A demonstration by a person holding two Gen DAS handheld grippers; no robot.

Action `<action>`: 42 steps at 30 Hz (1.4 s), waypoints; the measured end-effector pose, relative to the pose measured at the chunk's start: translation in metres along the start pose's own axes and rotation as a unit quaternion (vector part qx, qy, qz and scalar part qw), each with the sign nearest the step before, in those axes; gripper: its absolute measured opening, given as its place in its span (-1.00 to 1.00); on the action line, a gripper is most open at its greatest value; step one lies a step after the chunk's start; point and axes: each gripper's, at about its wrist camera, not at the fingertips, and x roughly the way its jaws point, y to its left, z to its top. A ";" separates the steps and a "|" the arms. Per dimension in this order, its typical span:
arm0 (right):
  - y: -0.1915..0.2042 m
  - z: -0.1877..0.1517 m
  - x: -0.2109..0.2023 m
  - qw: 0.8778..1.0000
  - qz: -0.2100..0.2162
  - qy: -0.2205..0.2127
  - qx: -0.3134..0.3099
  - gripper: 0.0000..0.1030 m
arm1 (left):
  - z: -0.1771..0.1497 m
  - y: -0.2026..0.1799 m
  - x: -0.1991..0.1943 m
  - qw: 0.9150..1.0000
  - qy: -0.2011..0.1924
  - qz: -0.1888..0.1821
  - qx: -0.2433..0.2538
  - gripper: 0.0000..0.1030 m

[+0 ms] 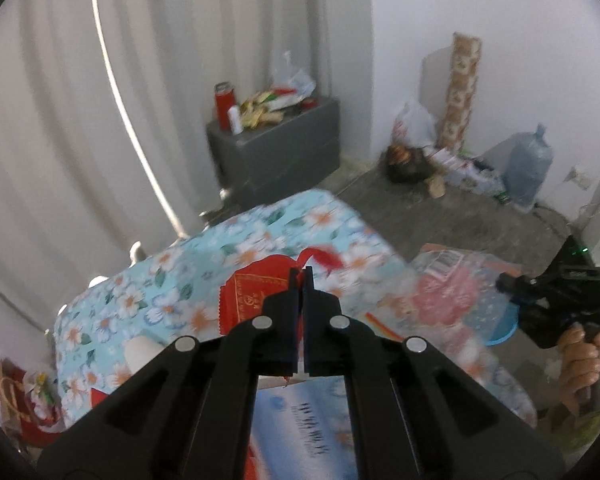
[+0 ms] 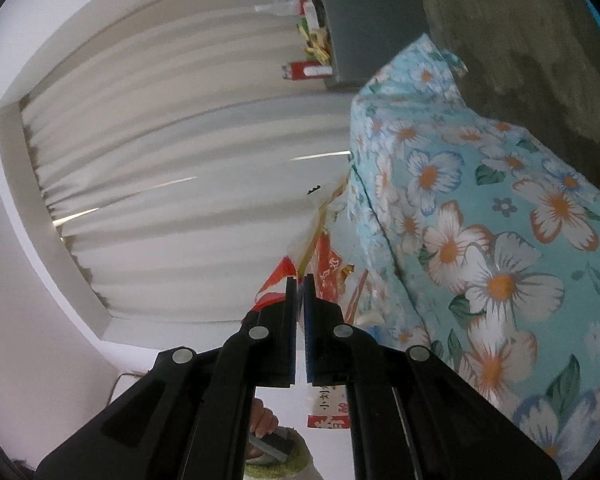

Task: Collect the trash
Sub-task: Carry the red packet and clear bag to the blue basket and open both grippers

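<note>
1. Left wrist view: the left gripper fills the lower centre of the frame, its jaws pressed together on the edge of a red wrapper with gold print and zigzag edges.
2. Most of the wrapper spreads to the left of the fingertips, and a curled red strip of it shows just above and to the right of them, all over a blue floral tablecloth.
3. Below the jaws, at the bottom centre, a blue and white printed packet shows, its lettering blurred.
4. At the right edge, a hand grips the handle of the right gripper, whose black body is seen side-on; its fingertips are hard to make out in this view.
5. Just left of that gripper, a clear plastic bag with pink and red contents lies in the right middle of the frame.
6. In the upper centre a grey cabinet carries a red flask and a heap of packets.
7. At the upper right, a tall patterned roll leans against the wall, with a water jug to its right.
8. Right wrist view: the picture is turned on its side, with the tablecloth down the right half and white curtains on the left.
9. The right gripper has its jaws closed on thin red and clear plastic packaging that rises above the fingertips in the centre.
10. At the bottom centre, a hand shows between the gripper's arms.
</note>
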 end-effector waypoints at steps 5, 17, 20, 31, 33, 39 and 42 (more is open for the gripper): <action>0.005 -0.009 -0.032 1.000 0.006 -0.030 -0.003 -0.93 | 0.008 -0.038 -0.018 0.998 -0.027 -0.050 0.009 -1.00; -0.021 -0.012 -0.138 0.991 0.022 -0.131 0.025 -0.93 | 0.016 -0.187 -0.004 0.979 -0.011 -0.177 0.099 -1.00; -0.030 -0.005 -0.167 0.987 0.020 -0.158 0.030 -0.93 | 0.014 -0.233 0.015 0.971 0.010 -0.202 0.127 -1.00; -0.102 0.040 -0.259 0.961 -0.074 -0.260 0.055 -0.93 | -0.008 -0.381 0.140 0.944 0.130 -0.246 0.177 -1.00; -0.121 0.050 -0.264 0.958 -0.082 -0.265 0.070 -0.93 | -0.016 -0.398 0.165 0.939 0.155 -0.252 0.175 -1.00; -0.181 0.095 -0.270 0.945 -0.148 -0.271 0.105 -0.89 | -0.043 -0.439 0.248 0.934 0.210 -0.234 0.168 -0.80; -0.215 0.120 -0.272 0.927 -0.244 -0.248 0.137 -0.38 | -0.061 -0.454 0.285 0.930 0.246 -0.197 0.187 0.01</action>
